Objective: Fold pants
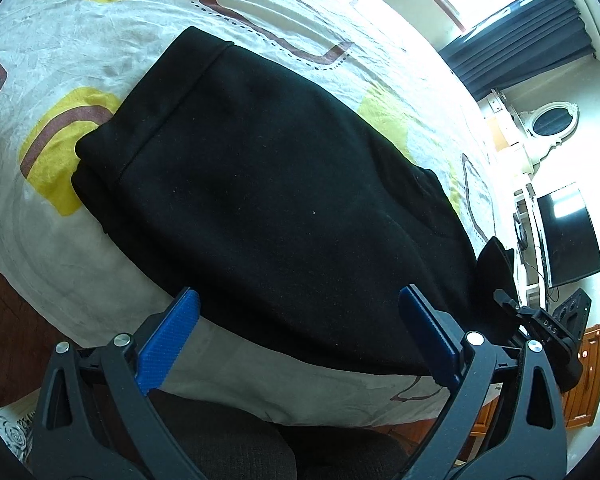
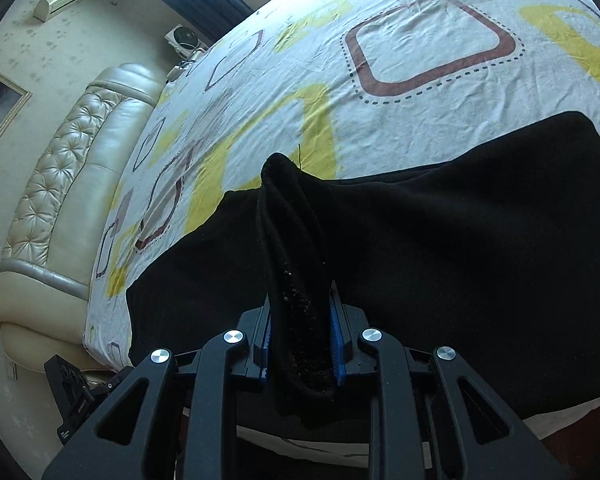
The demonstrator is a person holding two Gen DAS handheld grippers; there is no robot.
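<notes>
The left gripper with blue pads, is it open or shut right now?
Open: the left gripper has its blue pads spread wide apart above the black pants, gripping nothing.

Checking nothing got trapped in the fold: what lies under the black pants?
Around the black fleece pants, only the patterned white bedsheet shows. The fabric hides whatever lies directly beneath. The right tongs pinch one corner upward.

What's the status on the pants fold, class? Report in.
Left gripper open, holding nothing. Right gripper shut on a bunched edge of the black pants. Pants lying on the patterned bedsheet. Nothing in the way.
</notes>
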